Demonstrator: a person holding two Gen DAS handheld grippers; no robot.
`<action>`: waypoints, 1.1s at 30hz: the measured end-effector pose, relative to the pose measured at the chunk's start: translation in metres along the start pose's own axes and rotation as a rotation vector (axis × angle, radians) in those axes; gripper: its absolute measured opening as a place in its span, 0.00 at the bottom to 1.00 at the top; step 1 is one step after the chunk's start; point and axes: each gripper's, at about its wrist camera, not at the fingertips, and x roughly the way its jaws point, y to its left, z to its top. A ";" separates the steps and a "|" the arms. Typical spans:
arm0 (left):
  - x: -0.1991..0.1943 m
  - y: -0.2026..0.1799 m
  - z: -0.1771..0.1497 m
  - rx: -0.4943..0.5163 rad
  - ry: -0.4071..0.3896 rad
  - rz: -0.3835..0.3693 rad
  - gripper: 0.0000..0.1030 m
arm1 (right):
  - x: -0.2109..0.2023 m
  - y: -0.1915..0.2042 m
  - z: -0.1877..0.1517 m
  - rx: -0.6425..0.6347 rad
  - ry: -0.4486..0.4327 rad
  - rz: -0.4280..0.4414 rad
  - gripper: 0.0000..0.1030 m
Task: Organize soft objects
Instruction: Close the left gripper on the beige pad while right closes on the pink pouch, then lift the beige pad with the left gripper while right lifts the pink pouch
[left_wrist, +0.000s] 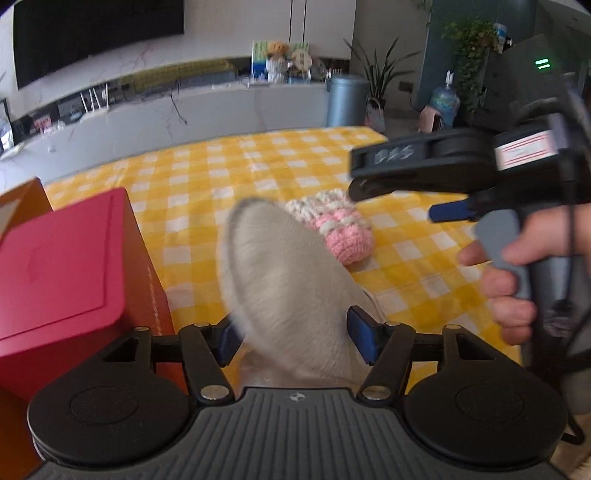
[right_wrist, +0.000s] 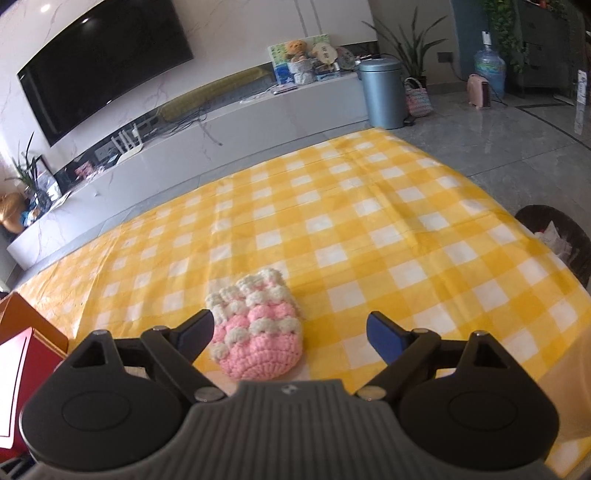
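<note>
We are holding a cream plush piece (left_wrist: 288, 288) between the spread jaws of the left gripper (left_wrist: 295, 341), apparently carrying it toward the red box (left_wrist: 62, 266) at the frame's left. Our right gripper (right_wrist: 290, 338), empty and wide apart, is hovering above the pink knitted pouch (right_wrist: 258, 328) at lower centre, lining up a grasp.

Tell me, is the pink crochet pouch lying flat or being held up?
Lying flat: the pink crochet pouch rests on the checked cloth, untouched.
</note>
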 end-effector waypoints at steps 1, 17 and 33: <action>-0.004 -0.002 -0.002 0.014 -0.028 0.005 0.72 | 0.003 0.004 -0.001 -0.014 0.006 0.003 0.86; 0.006 0.002 -0.004 0.025 -0.131 -0.098 0.32 | 0.053 0.019 -0.019 -0.016 0.118 0.027 0.68; -0.019 0.058 0.003 -0.293 -0.134 -0.144 0.06 | -0.004 0.026 -0.029 -0.076 -0.024 -0.054 0.36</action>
